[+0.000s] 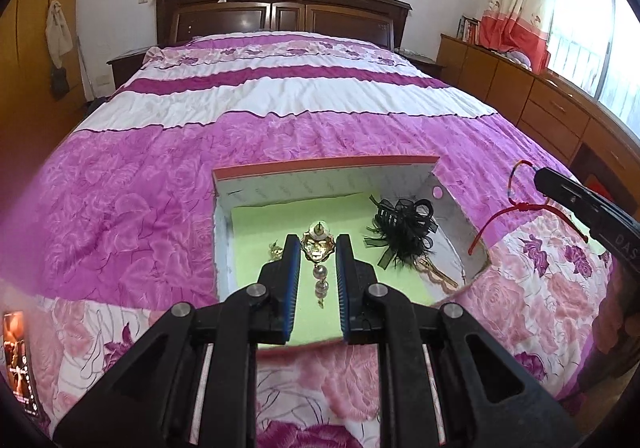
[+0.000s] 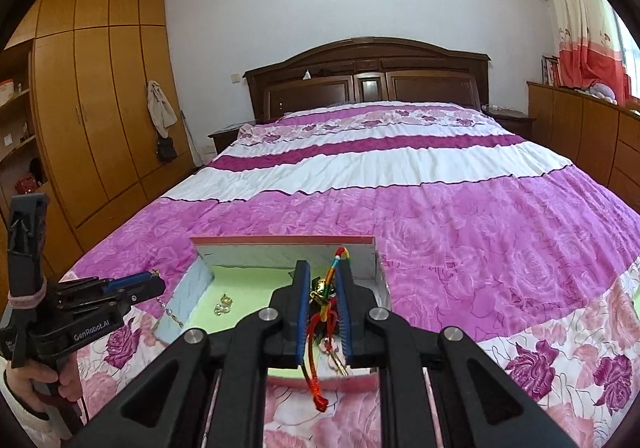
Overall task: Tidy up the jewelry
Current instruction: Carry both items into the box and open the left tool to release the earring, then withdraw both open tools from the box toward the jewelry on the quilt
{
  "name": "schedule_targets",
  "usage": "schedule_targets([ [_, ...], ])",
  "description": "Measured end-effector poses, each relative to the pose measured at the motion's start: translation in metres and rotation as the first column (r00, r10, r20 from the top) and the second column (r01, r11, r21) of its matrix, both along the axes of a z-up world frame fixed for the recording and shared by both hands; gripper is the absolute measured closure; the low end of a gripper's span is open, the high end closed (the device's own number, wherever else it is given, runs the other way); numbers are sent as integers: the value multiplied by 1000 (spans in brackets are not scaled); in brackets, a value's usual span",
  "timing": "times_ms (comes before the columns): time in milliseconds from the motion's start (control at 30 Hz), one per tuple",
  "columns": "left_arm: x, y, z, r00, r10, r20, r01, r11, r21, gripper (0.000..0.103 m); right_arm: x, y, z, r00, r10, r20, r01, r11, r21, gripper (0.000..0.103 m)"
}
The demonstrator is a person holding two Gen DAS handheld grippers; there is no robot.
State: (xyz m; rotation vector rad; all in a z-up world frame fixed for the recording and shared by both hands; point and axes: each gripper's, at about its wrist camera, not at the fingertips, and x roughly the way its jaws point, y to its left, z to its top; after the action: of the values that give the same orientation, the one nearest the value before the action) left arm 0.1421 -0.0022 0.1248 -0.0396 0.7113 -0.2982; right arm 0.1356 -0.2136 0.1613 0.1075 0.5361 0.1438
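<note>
From my left wrist camera, the left gripper (image 1: 318, 268) stands part open, holding nothing I can make out, over the box (image 1: 320, 164); a gold brooch (image 1: 318, 248) lies between the pads, long axis twelve to six. A black hair clip (image 1: 402, 228) sits at two o'clock.

From my right wrist camera, the right gripper (image 2: 323, 308) appears to pinch a red cord bracelet (image 2: 320, 328), dangling toward six above the box's near edge, so I judge this hand nearer for the drop.
</note>
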Motion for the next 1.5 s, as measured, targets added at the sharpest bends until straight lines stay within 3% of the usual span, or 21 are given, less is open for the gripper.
schedule_targets([
  [367, 27, -3, -40, 996, 12, -83, -13, 1000, -2, 94, 38, -3, -50, 994, -6, -114, 9, 1000, 24, 88],
  [900, 48, -4, -84, 984, 18, -175, -14, 1000, 27, 93, 63, -5, -107, 966, -1, -260, 11, 999, 39, 88],
  [1300, 51, -10, -85, 982, 16, -187, -10, 999, 36, 92, 63, -5, -109, 967, 2, -255, 15, 998, 65, 87],
  [1367, 49, -7, -82, 982, 18, -189, -14, 1000, 22, 89, 60, -6, -106, 969, -2, -249, 20, 997, 72, 77],
  [1500, 42, -5, -73, 984, 19, -178, -19, 1000, 1, 84, 52, -7, -95, 975, -1, -224, 20, 996, 85, 73],
])
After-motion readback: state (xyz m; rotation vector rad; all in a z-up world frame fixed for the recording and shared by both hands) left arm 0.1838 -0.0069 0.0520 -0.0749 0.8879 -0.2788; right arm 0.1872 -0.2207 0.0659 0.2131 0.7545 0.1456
